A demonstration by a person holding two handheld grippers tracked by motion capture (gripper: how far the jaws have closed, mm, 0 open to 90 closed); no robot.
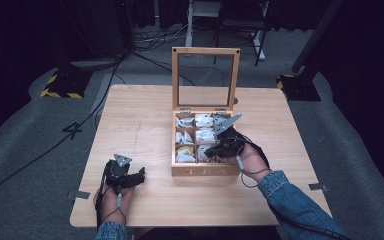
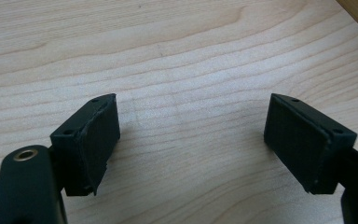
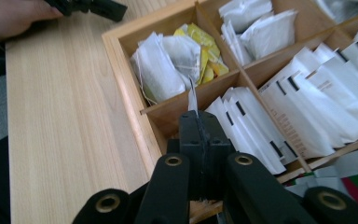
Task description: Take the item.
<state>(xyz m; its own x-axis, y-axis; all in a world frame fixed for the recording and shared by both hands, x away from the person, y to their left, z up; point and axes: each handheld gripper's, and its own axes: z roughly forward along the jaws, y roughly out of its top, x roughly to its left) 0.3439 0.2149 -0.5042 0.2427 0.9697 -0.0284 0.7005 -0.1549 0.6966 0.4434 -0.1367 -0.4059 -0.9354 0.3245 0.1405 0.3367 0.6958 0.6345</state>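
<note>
Your right tool [image 3: 198,122] reaches over the box [image 1: 205,170] lettered "TEA", clenched on a tea bag tag [image 3: 192,97]; your left tool [image 2: 191,140] rests released on the surface [image 1: 140,125].

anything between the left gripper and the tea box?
Nothing visible. The left gripper, open, rests low over bare table, and only plain wood separates it from the tea box. The right gripper sits over the box's compartments.

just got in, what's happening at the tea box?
A person works at a wooden tea box with its lid up. The right tongs are over the box's near compartments, shut on a thin white tab, apparently a tea bag's tag. The left tongs rest open on the table, holding nothing.
</note>
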